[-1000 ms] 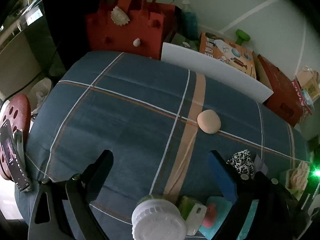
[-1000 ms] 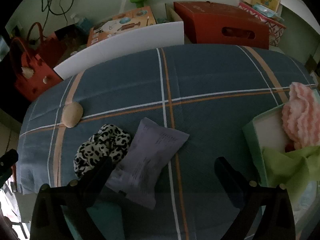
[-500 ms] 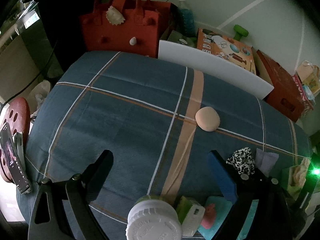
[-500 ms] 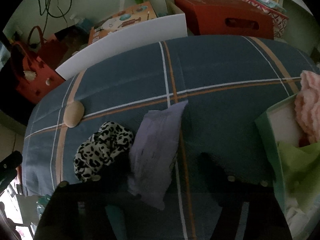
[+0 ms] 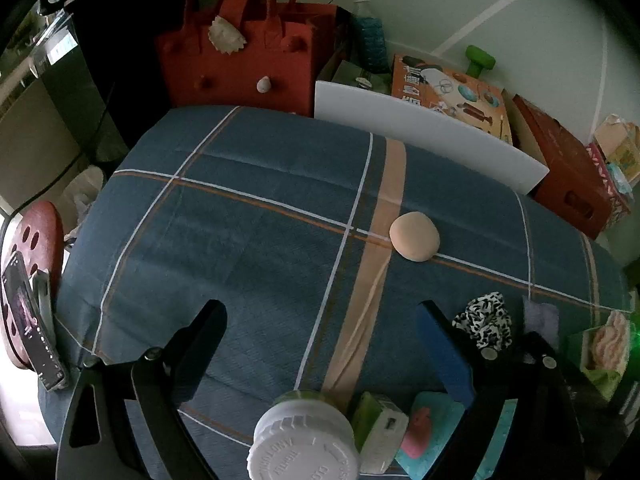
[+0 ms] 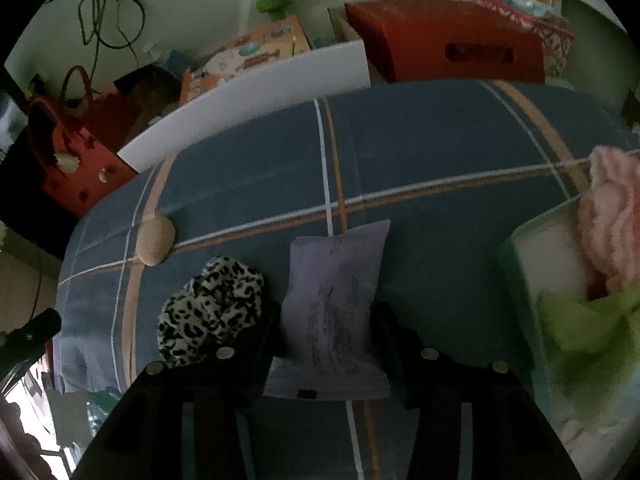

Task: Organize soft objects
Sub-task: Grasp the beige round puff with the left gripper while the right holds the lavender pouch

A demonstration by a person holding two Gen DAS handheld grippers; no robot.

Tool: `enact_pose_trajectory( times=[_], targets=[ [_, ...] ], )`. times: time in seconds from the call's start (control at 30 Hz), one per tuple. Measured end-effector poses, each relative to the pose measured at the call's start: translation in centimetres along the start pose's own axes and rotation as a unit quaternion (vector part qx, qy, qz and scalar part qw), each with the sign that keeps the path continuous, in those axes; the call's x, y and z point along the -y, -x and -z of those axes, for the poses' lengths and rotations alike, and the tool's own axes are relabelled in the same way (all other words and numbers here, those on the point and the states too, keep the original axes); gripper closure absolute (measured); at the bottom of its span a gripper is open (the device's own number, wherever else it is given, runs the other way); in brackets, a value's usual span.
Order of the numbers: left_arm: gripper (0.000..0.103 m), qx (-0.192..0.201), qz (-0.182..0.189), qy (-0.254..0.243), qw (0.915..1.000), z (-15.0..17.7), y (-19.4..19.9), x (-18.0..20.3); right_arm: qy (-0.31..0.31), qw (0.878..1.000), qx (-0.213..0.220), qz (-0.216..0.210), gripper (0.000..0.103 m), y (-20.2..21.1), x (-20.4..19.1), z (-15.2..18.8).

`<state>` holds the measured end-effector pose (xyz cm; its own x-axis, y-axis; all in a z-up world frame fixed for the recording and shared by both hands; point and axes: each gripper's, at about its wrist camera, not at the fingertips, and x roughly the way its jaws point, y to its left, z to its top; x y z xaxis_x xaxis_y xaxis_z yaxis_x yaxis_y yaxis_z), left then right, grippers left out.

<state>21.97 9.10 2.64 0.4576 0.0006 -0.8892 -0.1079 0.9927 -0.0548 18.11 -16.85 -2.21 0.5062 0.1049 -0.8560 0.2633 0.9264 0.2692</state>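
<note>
Blue plaid cloth with white and orange lines covers the surface [image 5: 260, 248] in front of me. My right gripper [image 6: 326, 324] has just been closing, and its fingers now pinch a pale lilac soft packet [image 6: 336, 300] between them, the packet standing on edge with its printed side facing the camera. Just left of it lies a black-and-white leopard-print scrunchie [image 6: 212, 304], touching the left finger's side. Farther left, a beige rounded pad [image 6: 155, 240] rests on the cloth, apart from the scrunchie. At the right edge sits a mint-green box [image 6: 516, 248] holding a fluffy pink item [image 6: 616, 216] and something lime green [image 6: 592, 320]. My left gripper [image 5: 320, 332] hovers over bare cloth with its fingers spread wide and nothing between them; a white ribbed jar lid [image 5: 302, 444] shows just below them. A red felt bag [image 5: 240, 64] stands beyond the far edge
</note>
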Motion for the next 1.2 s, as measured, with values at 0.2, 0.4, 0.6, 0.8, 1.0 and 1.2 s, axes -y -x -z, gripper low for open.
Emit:
enact_pose_trajectory(
  times=[0.2, 0.4, 0.6, 0.8, 1.0, 1.2],
  targets=[
    [0.008, -0.014, 0.036, 0.002, 0.9992, -0.2, -0.6, 0.2, 0.01, 1.0, 0.022, -0.003, 0.053, 2.5, 0.1, -0.3],
    [0.008, -0.012, 0.012, -0.016, 0.9997, -1.8, -0.1, 0.8, 0.04, 0.997, 0.07, 0.001, 0.053, 6.5, -1.3, -0.9],
    [0.008, -0.052, 0.069, -0.003, 0.9963, -3.7, -1.1, 2.4, 0.049, 0.996, 0.073, -0.005, 0.053, 7.0, -1.8, -1.1],
    [0.008, -0.089, 0.035, -0.036, 0.9948, -4.9, -4.2, 5.8, 0.034, 0.997, 0.07, 0.01, 0.053, 6.6, -0.4, -1.4],
    [0.011, -0.133, 0.034, -0.044, 0.9896, -5.8, -7.6, 8.0, 0.027, 0.997, 0.073, 0.021, 0.053, 6.8, 0.9, -1.7],
    [0.023, -0.142, 0.006, -0.058, 0.9881, -6.3, -10.0, 8.9, 0.028, 0.997, 0.069, 0.015, 0.053, 6.7, 1.2, -1.8]
  ],
)
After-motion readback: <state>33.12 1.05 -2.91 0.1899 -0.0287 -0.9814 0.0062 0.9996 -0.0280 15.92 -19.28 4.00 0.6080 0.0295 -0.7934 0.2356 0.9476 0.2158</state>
